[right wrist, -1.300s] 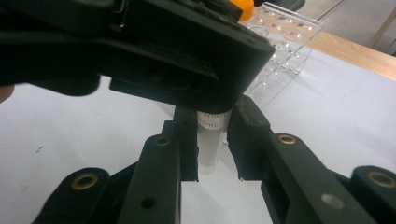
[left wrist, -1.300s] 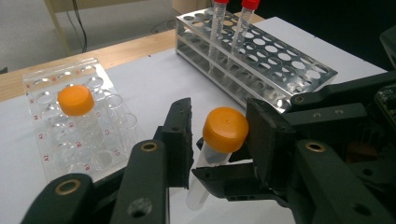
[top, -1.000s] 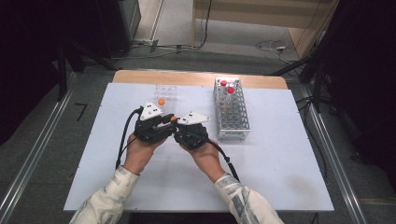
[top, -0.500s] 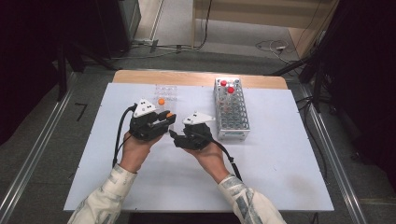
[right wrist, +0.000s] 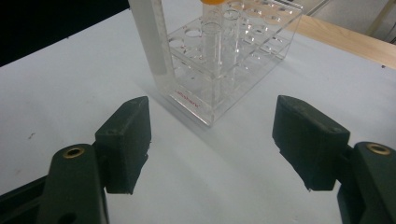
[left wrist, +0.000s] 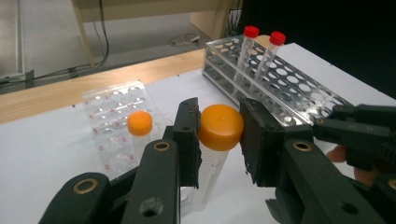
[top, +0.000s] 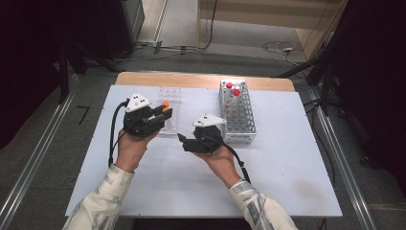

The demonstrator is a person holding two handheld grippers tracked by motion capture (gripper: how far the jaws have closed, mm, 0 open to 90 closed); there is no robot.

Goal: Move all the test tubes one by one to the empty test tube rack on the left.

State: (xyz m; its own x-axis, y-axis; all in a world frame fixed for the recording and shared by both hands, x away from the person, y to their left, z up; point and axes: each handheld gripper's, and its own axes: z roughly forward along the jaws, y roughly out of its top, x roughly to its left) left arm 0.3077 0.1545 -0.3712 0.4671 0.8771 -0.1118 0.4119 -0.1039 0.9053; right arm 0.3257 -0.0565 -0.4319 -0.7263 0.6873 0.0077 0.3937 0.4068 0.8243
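Observation:
My left gripper [left wrist: 219, 135] is shut on an orange-capped clear tube [left wrist: 220, 126], its pads pressing on the cap's sides. In the high view this gripper [top: 163, 113] hovers at the small clear rack [top: 170, 103], the orange cap [top: 165, 104] at its tip. A second orange-capped tube [left wrist: 140, 123] stands in that rack. My right gripper [right wrist: 212, 140] is open; its jaws have just been opening and nothing lies between them. It [top: 184, 142] points left toward the small rack [right wrist: 224, 60], beside which the held tube's body [right wrist: 149, 37] hangs.
A larger clear rack [top: 238, 115] stands at the right of the white table top [top: 287, 158], with two red-capped tubes [left wrist: 251, 31] [left wrist: 277, 38] at its far end. A wooden strip [top: 201, 80] runs along the table's far edge.
The two grippers were together and have drawn apart. The left one has moved left and up with the orange-capped tube; the right one has opened its jaws and stayed near the middle.

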